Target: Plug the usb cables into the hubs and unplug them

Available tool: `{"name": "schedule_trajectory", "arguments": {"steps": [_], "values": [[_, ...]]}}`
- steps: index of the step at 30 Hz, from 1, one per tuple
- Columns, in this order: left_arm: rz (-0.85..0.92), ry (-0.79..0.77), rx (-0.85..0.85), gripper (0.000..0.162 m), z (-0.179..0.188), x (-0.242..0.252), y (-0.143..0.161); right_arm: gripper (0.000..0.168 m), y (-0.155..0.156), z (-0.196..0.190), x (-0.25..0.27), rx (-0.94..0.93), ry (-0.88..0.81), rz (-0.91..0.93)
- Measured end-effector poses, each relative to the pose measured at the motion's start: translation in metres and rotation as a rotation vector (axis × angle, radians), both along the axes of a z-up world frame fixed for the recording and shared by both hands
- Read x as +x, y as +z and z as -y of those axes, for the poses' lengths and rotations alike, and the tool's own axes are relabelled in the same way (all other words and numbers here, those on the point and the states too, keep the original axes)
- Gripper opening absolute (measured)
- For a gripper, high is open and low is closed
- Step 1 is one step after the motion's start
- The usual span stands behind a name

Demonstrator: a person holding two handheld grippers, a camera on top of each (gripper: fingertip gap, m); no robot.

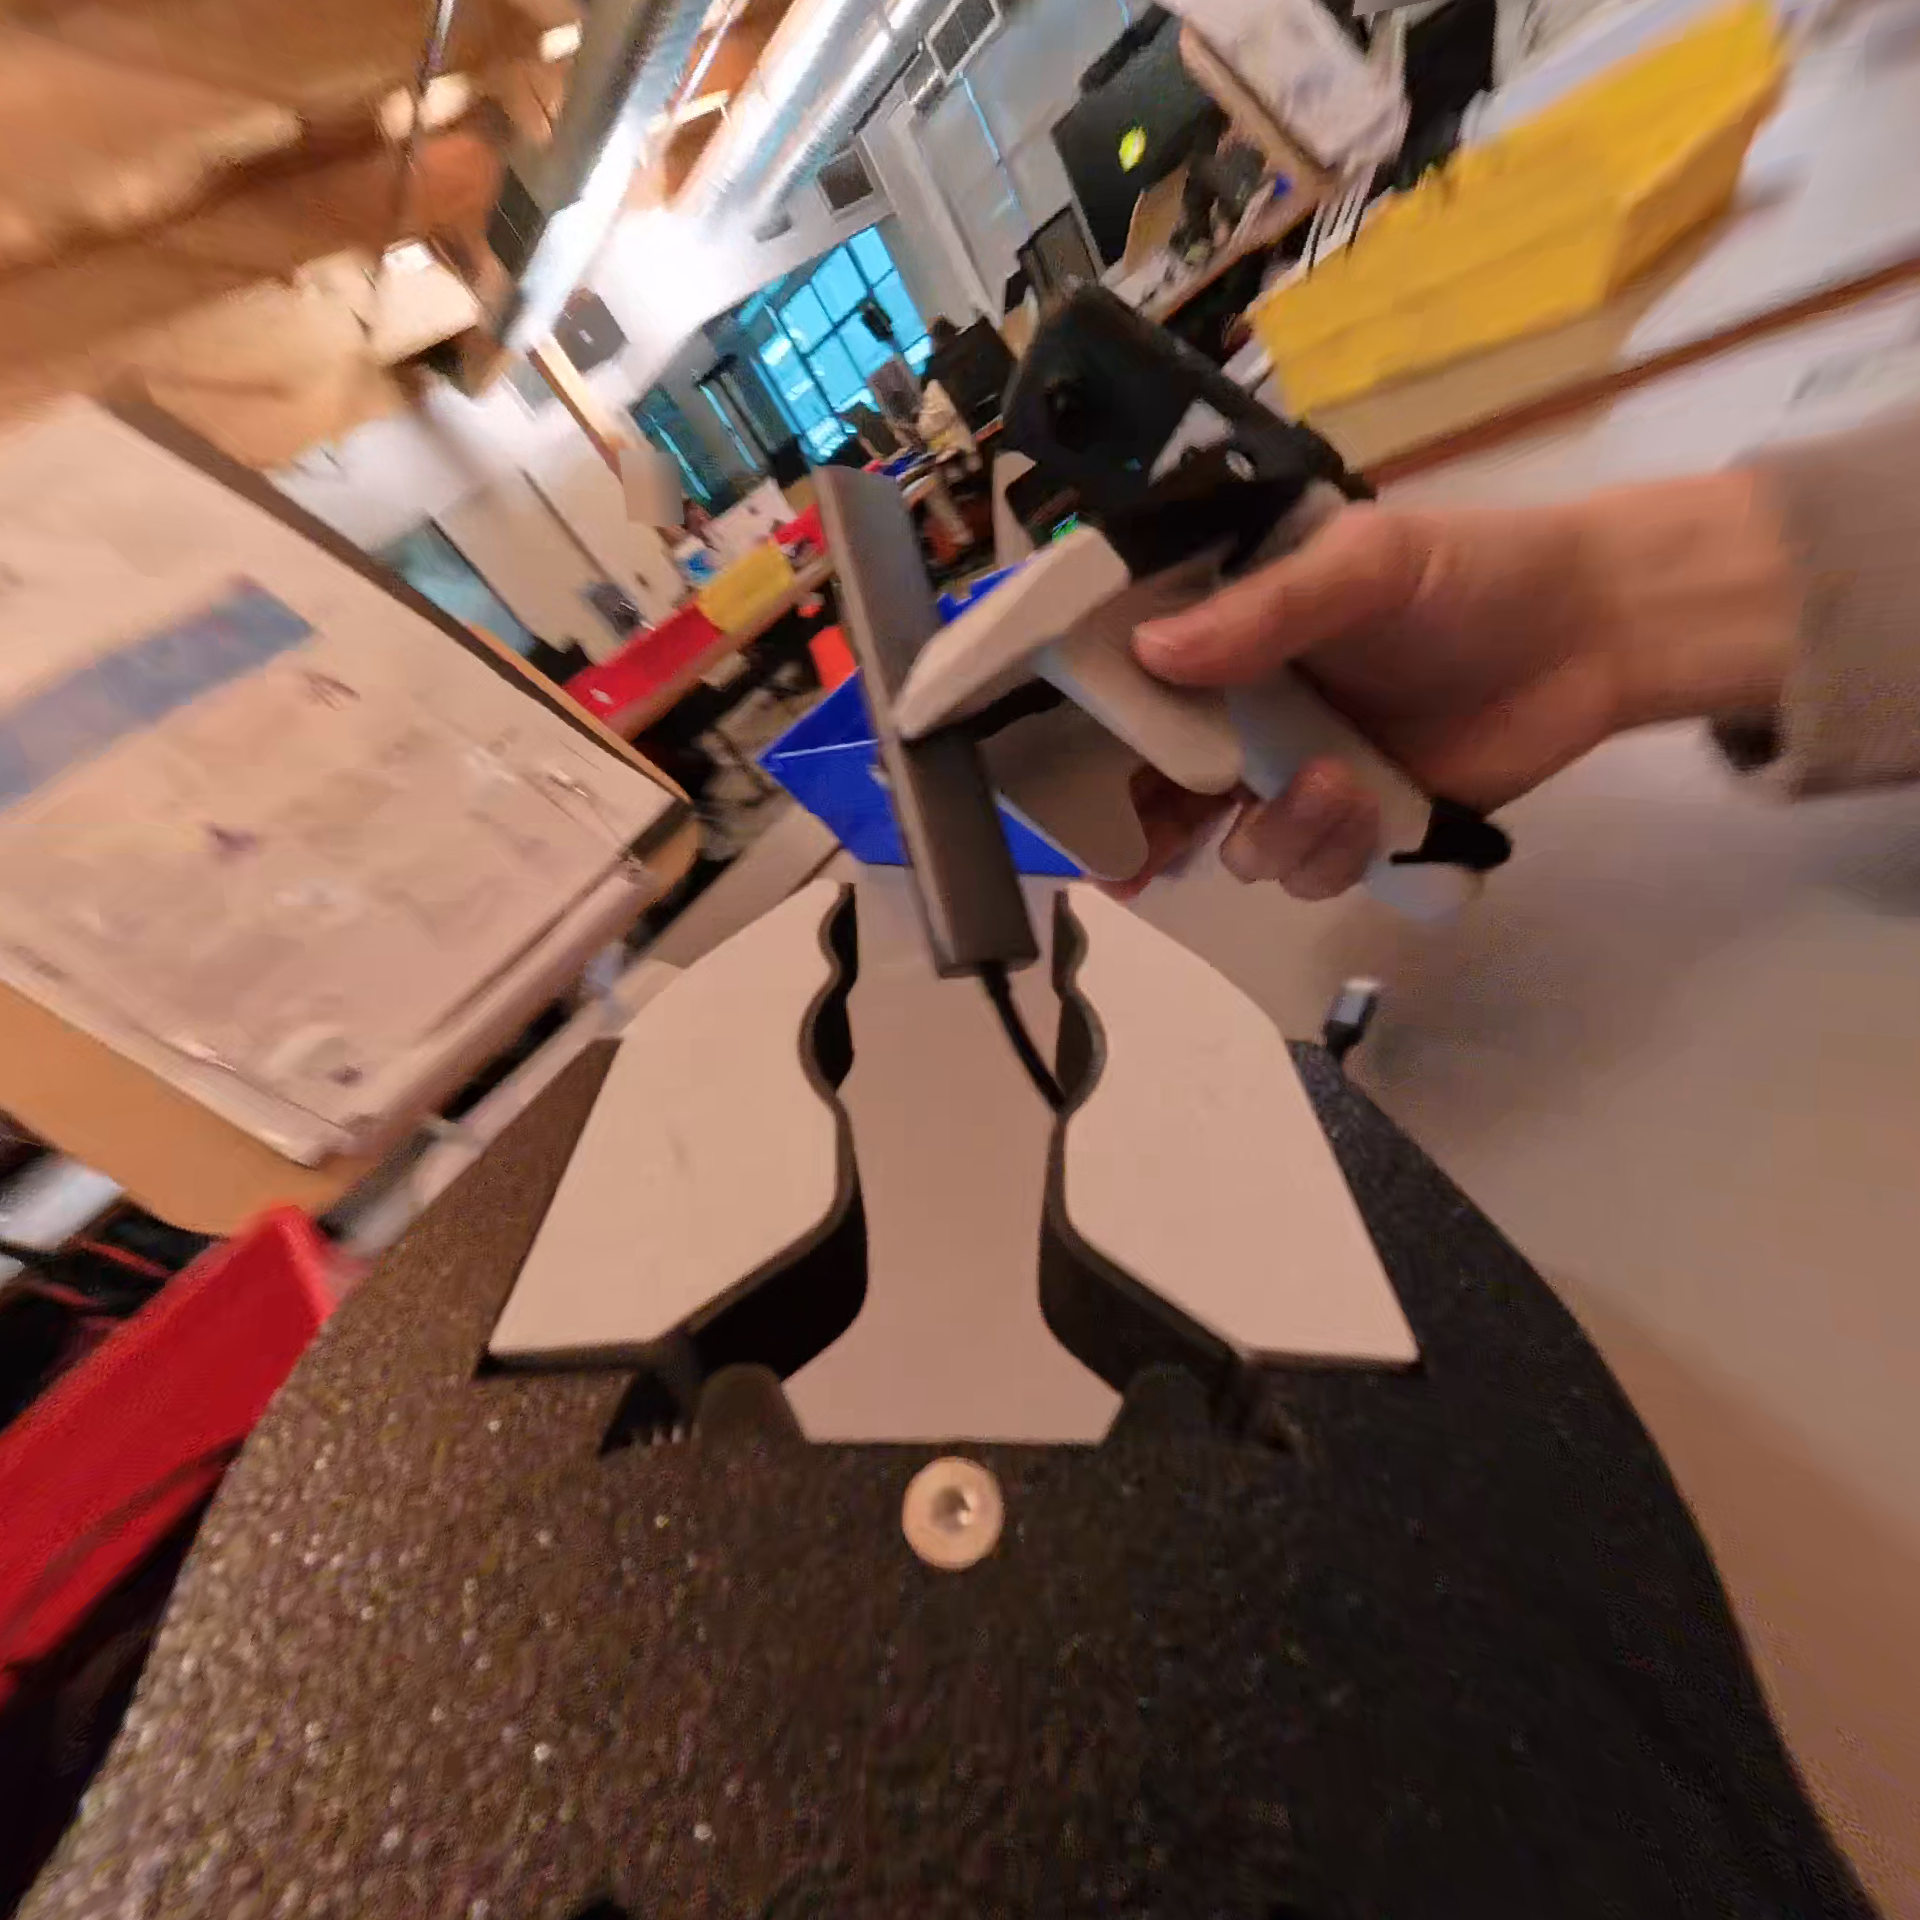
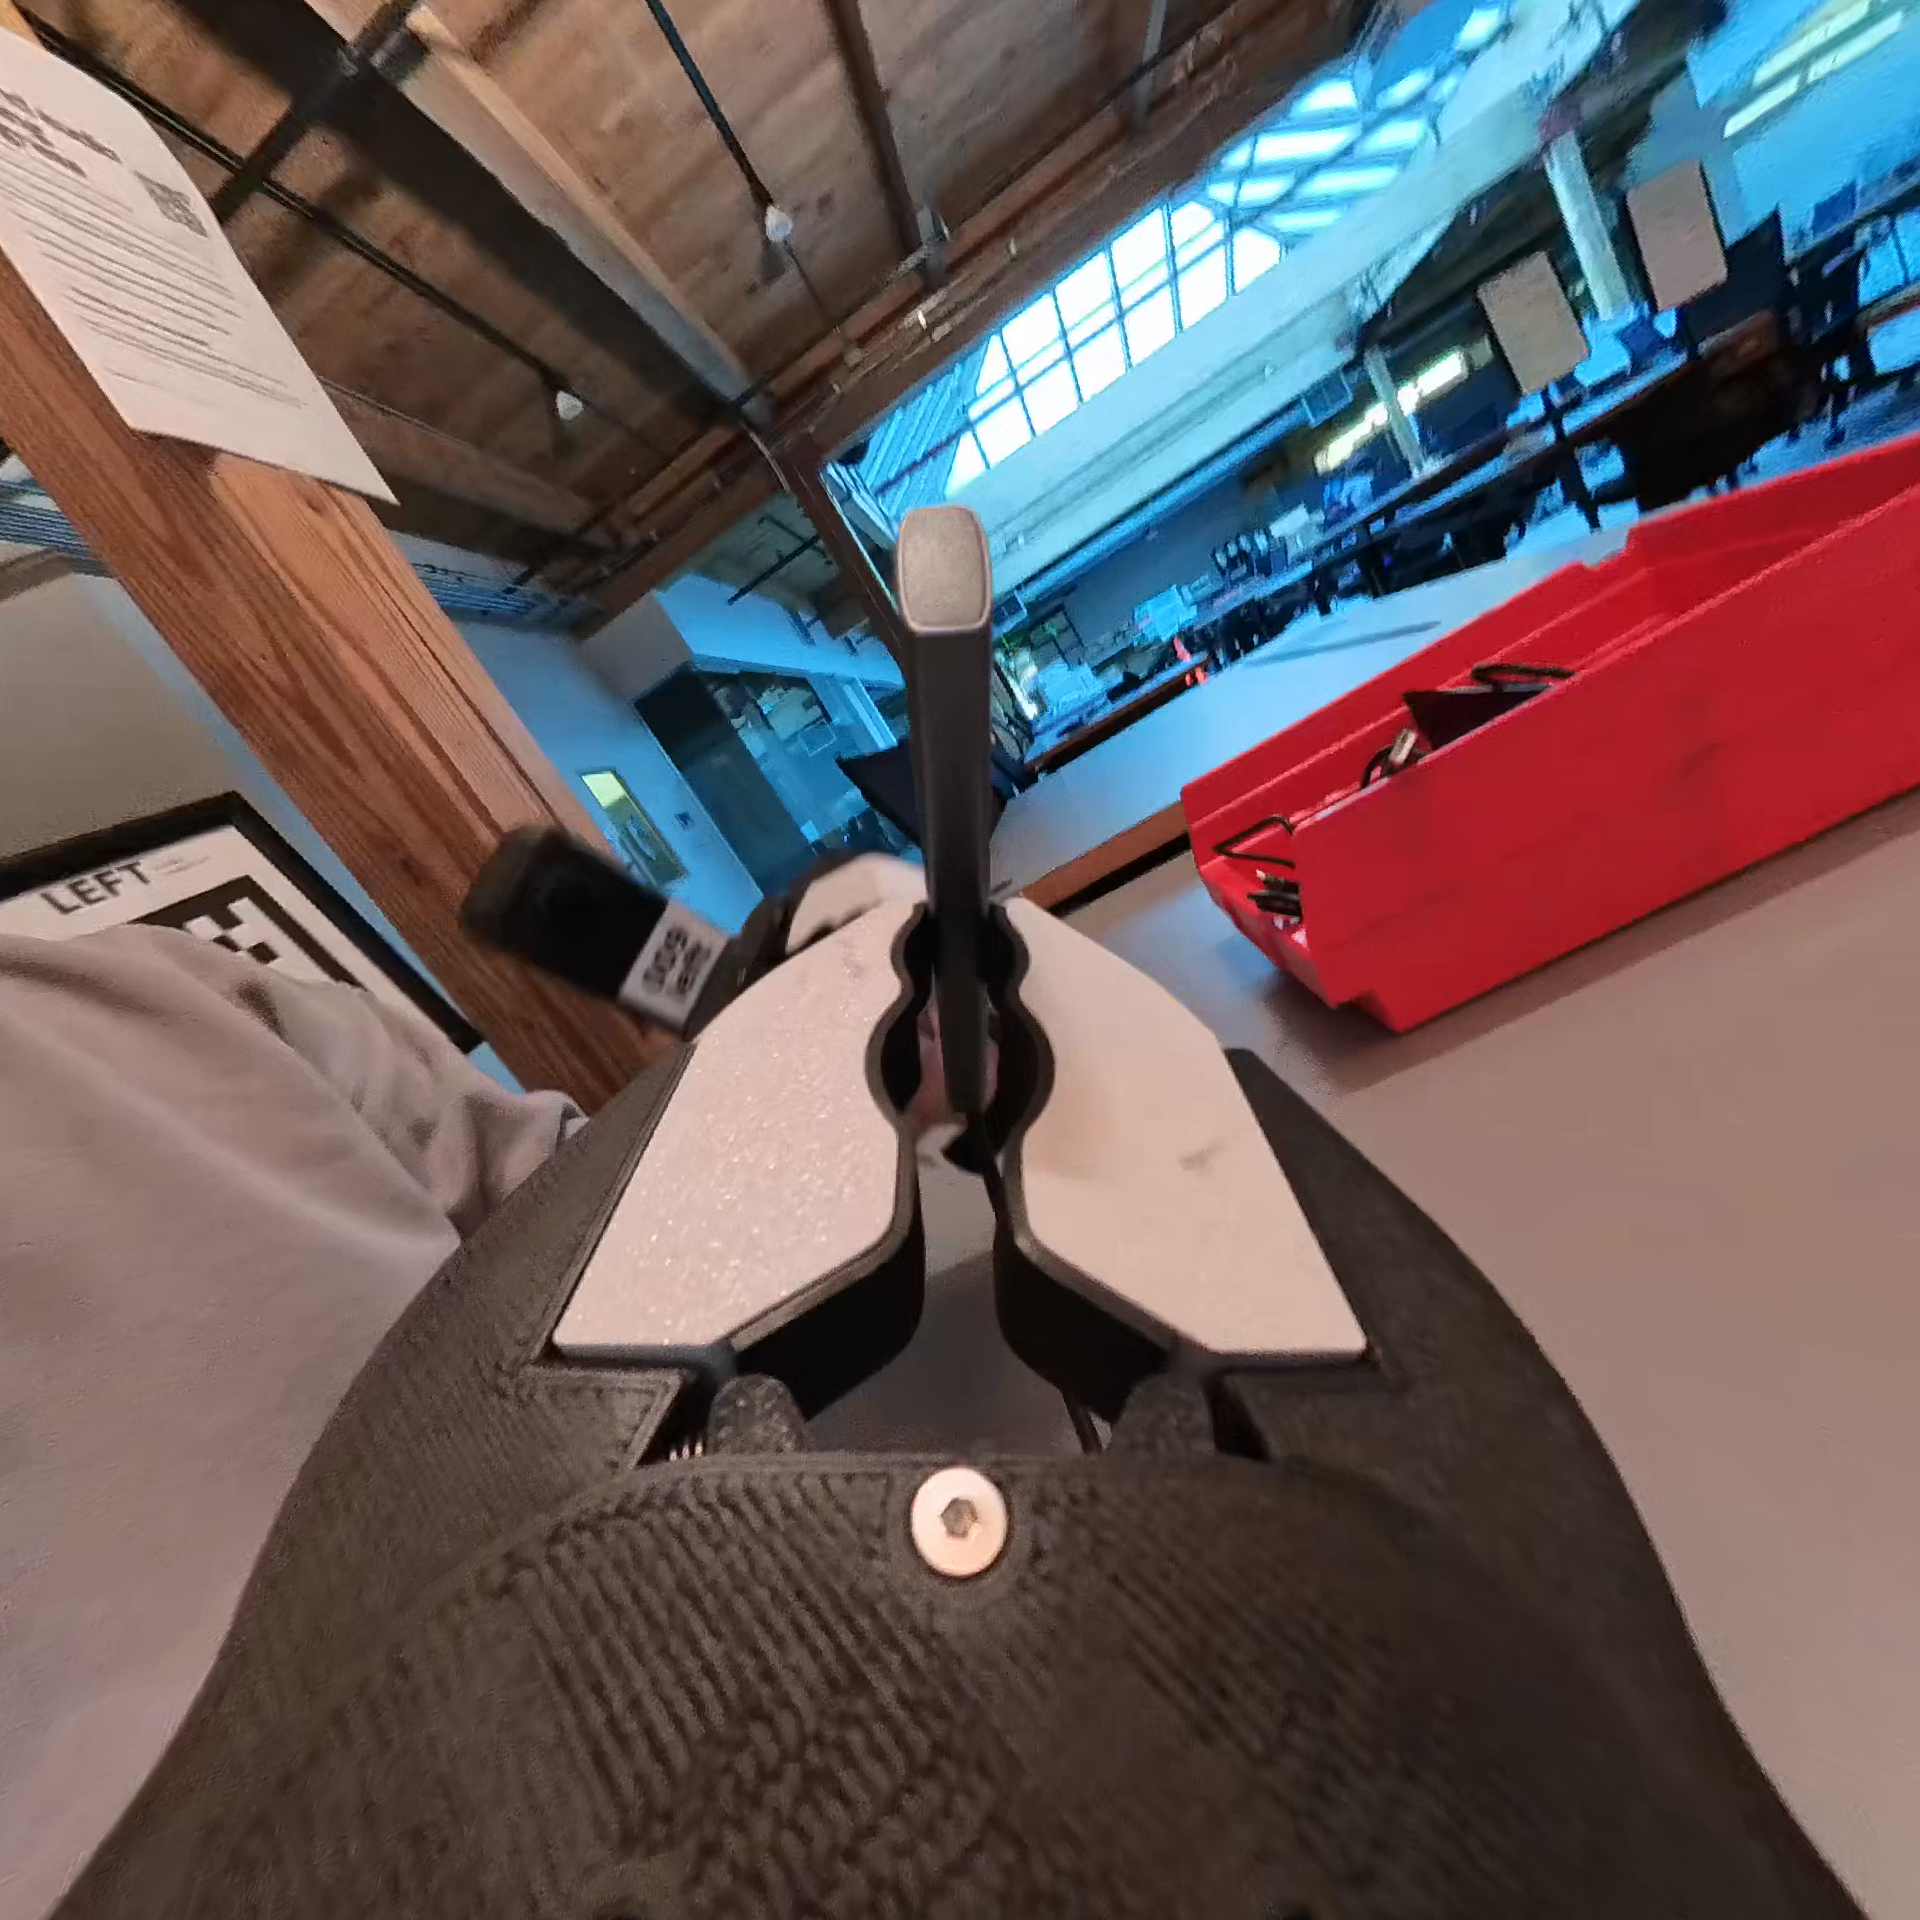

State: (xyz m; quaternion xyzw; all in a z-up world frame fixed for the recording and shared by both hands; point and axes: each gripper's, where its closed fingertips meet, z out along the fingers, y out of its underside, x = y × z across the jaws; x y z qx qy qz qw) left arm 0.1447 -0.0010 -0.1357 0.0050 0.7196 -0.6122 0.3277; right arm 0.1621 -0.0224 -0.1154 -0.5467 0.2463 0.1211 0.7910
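Observation:
My right gripper (image 2: pixel 956 925) is shut on a slim dark grey USB hub (image 2: pixel 940 727) and holds it upright in the air. In the left wrist view a hand holds that right gripper (image 1: pixel 925 727), clamped across the middle of the hub (image 1: pixel 894 623). The hub's lower end hangs just in front of my left gripper (image 1: pixel 951 914), which is open. The hub's black cable (image 1: pixel 1023 1029) drops from that end into the gap between my left fingers, close to the right finger. No plug end shows.
A red bin (image 2: pixel 1558 831) with binder clips sits on the grey table (image 2: pixel 1558 1247) to the right. A wooden post (image 2: pixel 312 675) stands at left. A blue bin (image 1: pixel 831 790), yellow bins (image 1: pixel 1507 239) and a paper-covered box (image 1: pixel 260 779) are nearby.

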Motion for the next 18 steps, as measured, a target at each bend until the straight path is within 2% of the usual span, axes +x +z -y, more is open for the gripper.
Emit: {"name": "schedule_trajectory", "arguments": {"steps": [2, 4, 7, 10, 15, 17, 18], "values": [[-0.193, -0.083, -0.09, 0.04, -0.009, 0.0, 0.015, 0.01, -0.005, 0.003, -0.003, -0.091, 0.011, 0.0], [-0.362, -0.131, -0.165, 0.043, -0.019, 0.002, 0.028, 0.01, -0.016, 0.001, -0.007, -0.259, -0.019, 0.039], [-0.522, -0.213, -0.174, 0.048, -0.022, -0.006, 0.033, 0.01, -0.033, -0.01, -0.013, -0.553, -0.059, 0.127], [-0.542, -0.232, -0.148, 0.049, -0.018, -0.011, 0.029, 0.01, -0.049, -0.026, -0.018, -0.784, -0.078, 0.229], [-0.547, -0.204, -0.011, 0.044, -0.009, -0.012, 0.0, 0.01, -0.076, -0.055, -0.035, -0.957, 0.022, 0.339], [-0.55, -0.228, 0.024, 0.016, -0.007, -0.017, -0.005, 0.01, -0.078, -0.058, -0.031, -0.978, -0.011, 0.344], [-0.561, -0.232, 0.018, 0.014, -0.007, -0.017, -0.005, 0.01, -0.077, -0.058, -0.03, -0.962, -0.015, 0.334]]}}
